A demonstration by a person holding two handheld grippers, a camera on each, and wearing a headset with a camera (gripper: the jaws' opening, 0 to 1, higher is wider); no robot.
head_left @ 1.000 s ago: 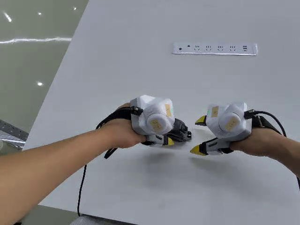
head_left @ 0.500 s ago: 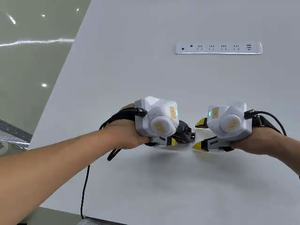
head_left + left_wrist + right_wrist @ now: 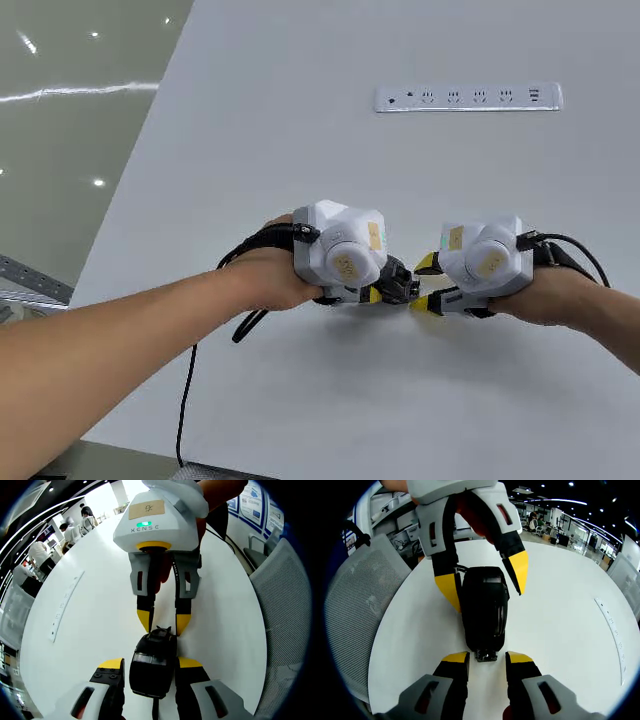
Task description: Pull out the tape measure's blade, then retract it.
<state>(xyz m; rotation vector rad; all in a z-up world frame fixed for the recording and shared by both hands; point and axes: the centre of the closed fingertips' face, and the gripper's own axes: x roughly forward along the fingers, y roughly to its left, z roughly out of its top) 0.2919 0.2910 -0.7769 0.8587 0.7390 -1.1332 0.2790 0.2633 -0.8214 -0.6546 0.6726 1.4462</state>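
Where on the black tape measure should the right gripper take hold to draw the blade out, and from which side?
Grip the small hook tab jutting from the end of the black plastic tape measure, coming straight at that end. The left gripper clamps the case's sides, so this end is free. The right gripper's yellow-tipped fingers stand open on either side of the tab.

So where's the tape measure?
Mid head view, the tape measure sits on the white table, clamped in the left gripper, the right gripper at its front.
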